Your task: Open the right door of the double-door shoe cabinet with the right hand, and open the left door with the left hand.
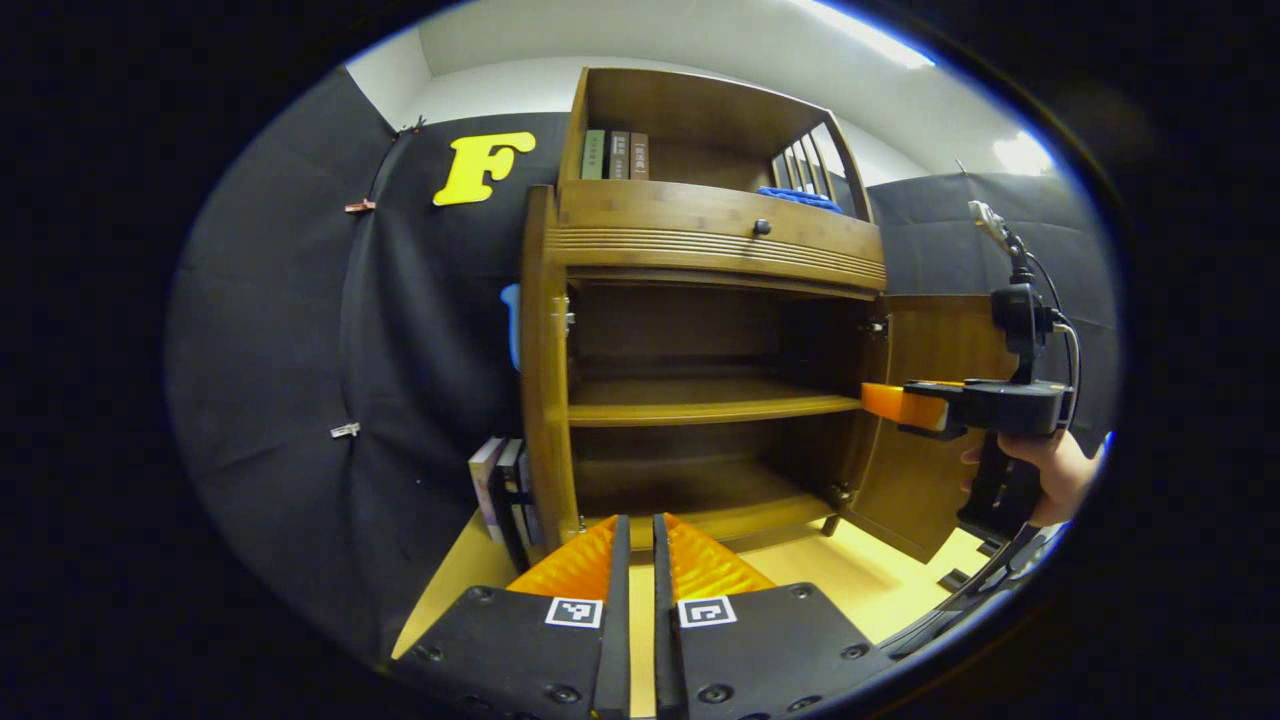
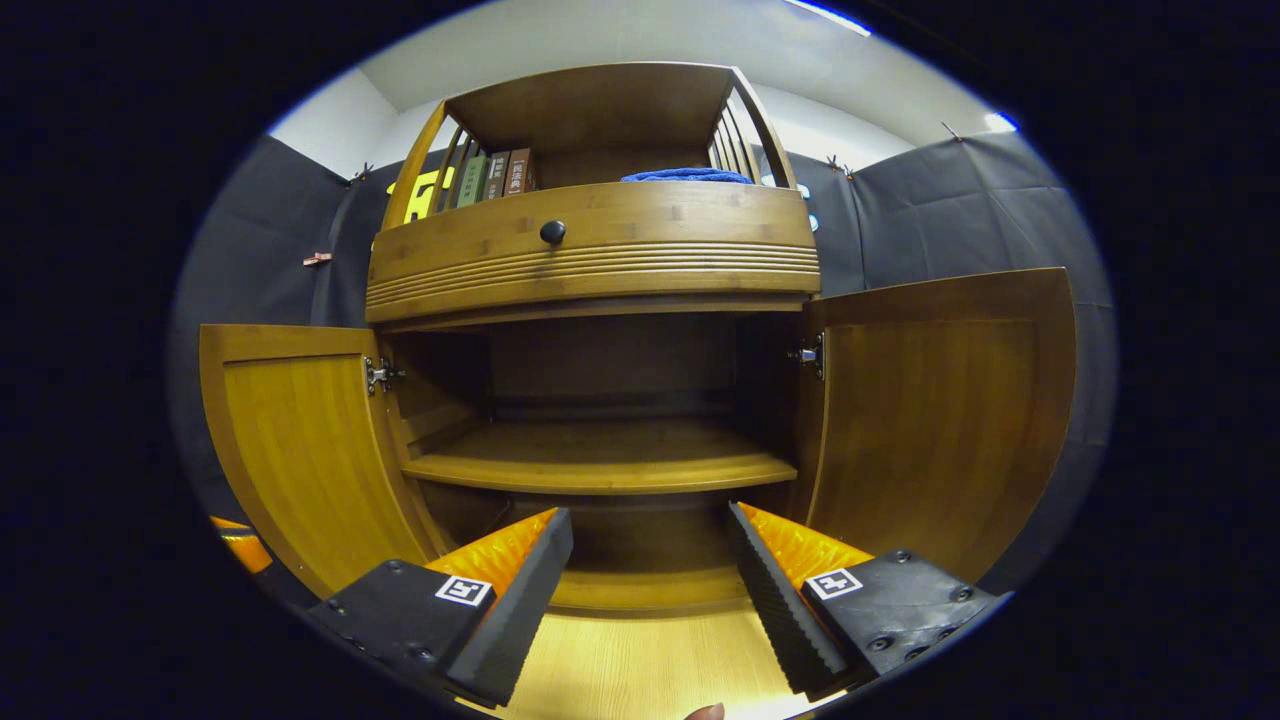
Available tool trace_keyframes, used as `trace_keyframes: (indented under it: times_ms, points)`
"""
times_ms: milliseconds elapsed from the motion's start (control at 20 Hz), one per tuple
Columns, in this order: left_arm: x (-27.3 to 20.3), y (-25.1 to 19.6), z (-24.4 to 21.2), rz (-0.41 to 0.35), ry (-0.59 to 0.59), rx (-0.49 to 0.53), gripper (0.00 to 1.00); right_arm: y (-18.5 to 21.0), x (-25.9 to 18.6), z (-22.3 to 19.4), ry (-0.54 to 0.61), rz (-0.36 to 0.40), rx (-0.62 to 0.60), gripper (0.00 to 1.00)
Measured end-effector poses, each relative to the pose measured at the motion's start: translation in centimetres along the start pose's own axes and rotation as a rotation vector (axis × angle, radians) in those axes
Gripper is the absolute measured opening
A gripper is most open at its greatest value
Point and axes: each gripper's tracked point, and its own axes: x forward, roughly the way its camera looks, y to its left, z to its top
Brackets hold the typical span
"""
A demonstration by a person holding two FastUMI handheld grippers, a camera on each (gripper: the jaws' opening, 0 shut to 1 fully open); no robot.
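2 doors, the right door (image 2: 940, 420) and left door (image 2: 300, 450), stood wide open, so the task looked finished; the right gripper (image 2: 648, 585) was spread apart and empty, the left gripper (image 1: 636, 560) nearly closed on nothing, needing only withdrawal.

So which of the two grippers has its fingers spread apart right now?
The right gripper: its fingers stand wide apart before the open cabinet. The left gripper has its fingers nearly closed, empty.

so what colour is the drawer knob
Black, a small round knob on the wooden drawer; it shows best in the right gripper view.
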Motion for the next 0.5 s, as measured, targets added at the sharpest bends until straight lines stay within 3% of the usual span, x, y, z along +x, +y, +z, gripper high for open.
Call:
trace_keyframes:
  times_ms: [500]
  points:
    - [3.6,-4.8,1.6,-0.041,-0.01,0.013,0.3,-0.4,0.3,1.2,-0.053,0.056,-0.066,0.99]
